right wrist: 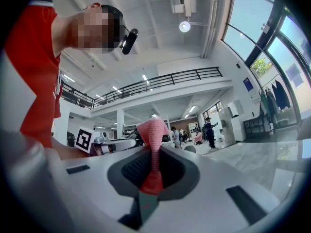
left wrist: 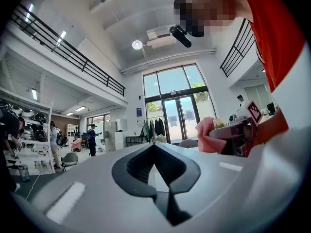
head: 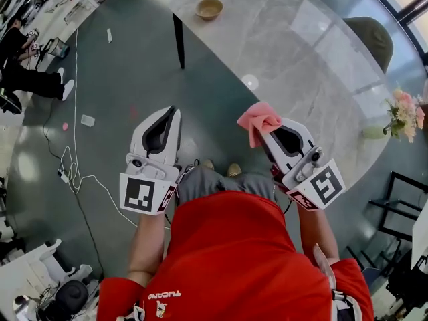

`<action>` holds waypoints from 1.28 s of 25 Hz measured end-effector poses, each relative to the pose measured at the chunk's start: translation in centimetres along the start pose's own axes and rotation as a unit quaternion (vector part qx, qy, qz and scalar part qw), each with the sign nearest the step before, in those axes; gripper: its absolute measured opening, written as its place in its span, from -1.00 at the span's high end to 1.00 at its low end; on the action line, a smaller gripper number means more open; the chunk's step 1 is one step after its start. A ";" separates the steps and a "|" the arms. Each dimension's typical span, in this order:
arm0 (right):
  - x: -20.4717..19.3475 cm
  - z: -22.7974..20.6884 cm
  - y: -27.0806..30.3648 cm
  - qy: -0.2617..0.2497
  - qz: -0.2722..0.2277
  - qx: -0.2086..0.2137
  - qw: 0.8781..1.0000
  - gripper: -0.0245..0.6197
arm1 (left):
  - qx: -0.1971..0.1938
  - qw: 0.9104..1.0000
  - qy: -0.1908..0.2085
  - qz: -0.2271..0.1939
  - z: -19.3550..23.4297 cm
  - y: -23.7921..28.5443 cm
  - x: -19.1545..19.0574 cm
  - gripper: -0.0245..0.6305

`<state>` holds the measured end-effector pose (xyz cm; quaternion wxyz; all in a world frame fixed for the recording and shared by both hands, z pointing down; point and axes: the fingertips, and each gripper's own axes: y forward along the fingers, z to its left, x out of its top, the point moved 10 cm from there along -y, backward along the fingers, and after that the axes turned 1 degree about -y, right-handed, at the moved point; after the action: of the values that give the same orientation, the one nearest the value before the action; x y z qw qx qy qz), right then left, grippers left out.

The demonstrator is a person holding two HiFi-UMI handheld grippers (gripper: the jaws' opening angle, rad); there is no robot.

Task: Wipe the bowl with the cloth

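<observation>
- Head view: bowl (head: 209, 9) sits untouched at the far end of the surface (head: 301, 65); cloth (head: 259, 120) is well apart from it. Looks like the approach step.
- Left gripper view: left claw (left wrist: 154, 149) clenched, empty.
- Right gripper view: right claw (right wrist: 153, 161) grasping the cloth; next, reach over to the bowl.

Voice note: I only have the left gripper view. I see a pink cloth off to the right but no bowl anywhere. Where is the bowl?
Observer: In the head view the small tan round bowl sits on the grey marble table, near its left corner, well ahead of both grippers.
Operator: Is that cloth actually gripped?
Observer: Yes. The right gripper view shows the right gripper with its fingers shut on the pink knitted cloth.
Operator: Anything else on the table?
Observer: A vase of pink flowers at its right edge.
</observation>
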<state>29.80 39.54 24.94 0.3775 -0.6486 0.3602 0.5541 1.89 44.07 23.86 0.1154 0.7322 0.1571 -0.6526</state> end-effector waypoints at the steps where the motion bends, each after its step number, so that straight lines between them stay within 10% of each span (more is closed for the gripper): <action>1: -0.1 -0.4 0.0 0.002 -0.001 0.001 1.000 0.86 | 0.004 1.000 0.003 0.001 0.1 0.3 0.0 0.91; 20: -0.3 -8.1 11.6 -0.010 0.009 -0.019 1.000 0.86 | -0.004 1.000 0.005 -0.013 11.9 9.1 -2.4 0.91; 32: -1.0 -14.3 24.3 -0.008 0.032 -0.098 0.995 0.86 | -0.097 0.995 0.011 0.022 25.7 18.8 -5.8 0.91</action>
<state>14.52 15.78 25.18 0.2966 -0.6661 0.3219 0.6038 -15.19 16.64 25.86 0.1990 0.7281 0.2049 -0.6231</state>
